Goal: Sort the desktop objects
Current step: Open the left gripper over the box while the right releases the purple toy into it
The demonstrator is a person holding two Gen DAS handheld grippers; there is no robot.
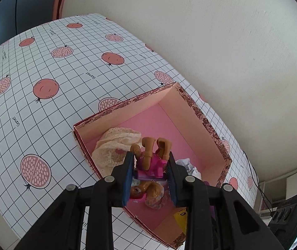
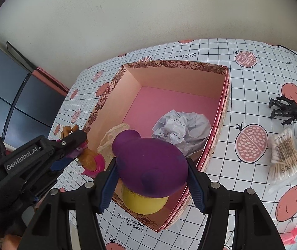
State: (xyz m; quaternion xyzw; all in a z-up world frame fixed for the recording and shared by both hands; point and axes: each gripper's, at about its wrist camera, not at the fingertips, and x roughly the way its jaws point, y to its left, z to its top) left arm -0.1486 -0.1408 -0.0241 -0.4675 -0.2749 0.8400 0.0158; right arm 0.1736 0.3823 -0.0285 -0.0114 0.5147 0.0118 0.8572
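The left gripper point(image 1: 150, 164) points steeply down and its blue pads pinch a toy dog point(image 1: 151, 160) in a pink suit. The dog hangs upside down, so its brown legs stick up past the pad tips and its head is down near the gripper's body. Under the jaws is an open pink box point(image 1: 192, 112). Just left of the jaws, inside the box, lies a cream lace cloth point(image 1: 115, 145). To the right of the jaws a bit of crumpled paper point(image 1: 187, 165) peeks out.

The right gripper point(image 2: 151, 166) also tips steeply down. Its jaws are spread fairly wide and press on both sides of a purple and yellow toy point(image 2: 150, 166). The purple part sits between the pads and the yellow part hangs lower, over the near corner of the box point(image 2: 181, 75). Just past the toy the paper point(image 2: 182, 128) lies on the pink floor of the box, and the cloth point(image 2: 110, 139) is beside it. To the left, the other gripper point(image 2: 76, 143) holds the dog point(image 2: 90, 160) at the left wall of the box.

Far to the right of the jaws, on the checked tablecloth point(image 2: 250, 77), lie a black figure point(image 2: 288, 109) and a bag of cotton swabs point(image 2: 287, 156).
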